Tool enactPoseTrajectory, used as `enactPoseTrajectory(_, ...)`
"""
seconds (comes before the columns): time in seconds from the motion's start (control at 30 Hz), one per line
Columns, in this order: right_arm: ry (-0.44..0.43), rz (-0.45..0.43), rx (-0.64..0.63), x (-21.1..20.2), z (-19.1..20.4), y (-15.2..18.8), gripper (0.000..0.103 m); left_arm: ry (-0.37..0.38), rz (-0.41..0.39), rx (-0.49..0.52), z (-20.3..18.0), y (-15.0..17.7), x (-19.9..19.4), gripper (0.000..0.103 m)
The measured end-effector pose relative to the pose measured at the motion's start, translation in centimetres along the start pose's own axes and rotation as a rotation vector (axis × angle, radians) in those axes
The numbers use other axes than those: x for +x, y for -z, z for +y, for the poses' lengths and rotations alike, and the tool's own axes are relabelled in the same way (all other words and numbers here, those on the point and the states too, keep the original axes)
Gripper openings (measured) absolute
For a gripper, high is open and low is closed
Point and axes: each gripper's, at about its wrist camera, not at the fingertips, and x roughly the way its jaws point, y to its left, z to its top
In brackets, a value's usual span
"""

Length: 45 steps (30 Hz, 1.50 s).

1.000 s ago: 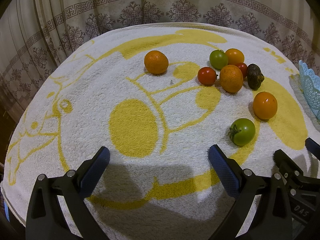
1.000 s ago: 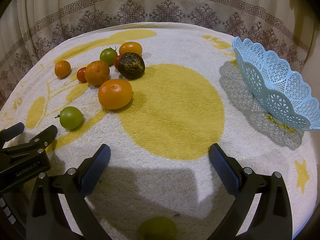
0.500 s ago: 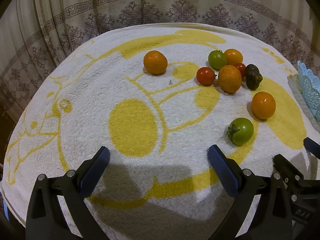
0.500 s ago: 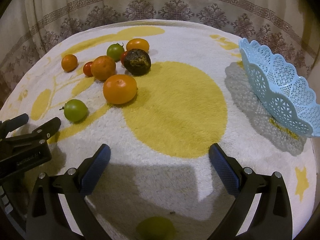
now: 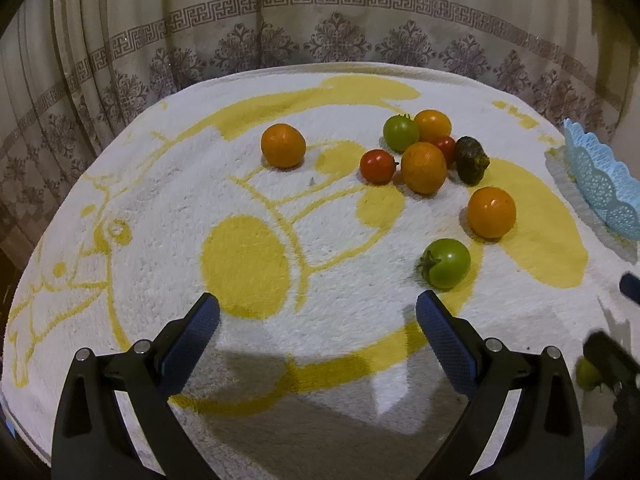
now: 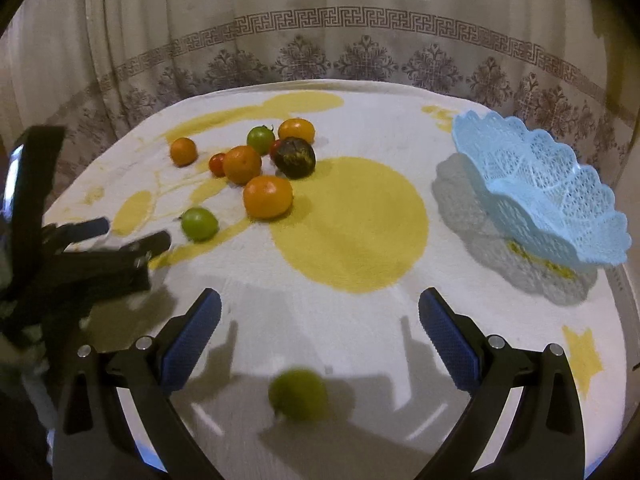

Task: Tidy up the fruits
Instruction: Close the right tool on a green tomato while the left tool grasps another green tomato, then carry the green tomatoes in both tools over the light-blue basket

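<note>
Fruits lie loose on the towel-covered bench (image 6: 360, 320). A pale green fruit (image 6: 298, 396), blurred, sits low between the fingers of the right tongs (image 6: 320, 312), touching neither; these tongs are spread wide and hold nothing. Ahead and to their left lies a cluster: large orange (image 6: 268, 202), green tomato (image 6: 199, 223), dark wrinkled fruit (image 6: 295, 157), further oranges and small tomatoes behind. The blue lattice basket (image 6: 552, 196) stands ahead to their right, well apart from the cluster. The left tongs (image 5: 318, 312), likewise wide open and empty, have the green tomato (image 5: 446, 263) just beyond the right finger, a lone orange (image 5: 283, 145) farther ahead.
</note>
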Motion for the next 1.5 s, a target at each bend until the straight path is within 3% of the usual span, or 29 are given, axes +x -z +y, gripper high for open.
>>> enactPoseTrajectory(0.27, -0.052, 0.016, -0.001, -2.0, -0.5, 2.5, 0.096, 0.021, -0.008, 0.027, -0.8, 0.2, -0.6, 0.098)
enactPoseTrajectory(0.53, -0.098, 0.052, -0.037, -1.4, 0.8, 3.1, 0.062, 0.032, 0.002, 0.069, -2.0, 0.3, -0.6, 0.098)
enactPoseTrajectory(0.73, -0.123, 0.075, -0.023, -1.0, 0.6, 3.2, 0.038, 0.087, 0.023, 0.077, -3.1, -0.2, -0.3, 0.096)
enactPoseTrajectory(1.03, -0.130, 0.075, -0.019, -1.1, 0.4, 3.1, 0.034, 0.148, 0.063, 0.084, -4.2, -1.3, 1.2, 0.073)
enactPoseTrajectory(1.4, -0.137, 0.072, -0.010, -1.2, 0.4, 3.1, 0.033, 0.206, 0.044, 0.096, -5.1, -1.9, 1.5, 0.036)
enactPoseTrajectory(1.5, -0.135, 0.070, -0.009, -1.2, 0.4, 3.1, 0.030, 0.220, 0.041, 0.087, -4.9, -1.8, 1.3, 0.035)
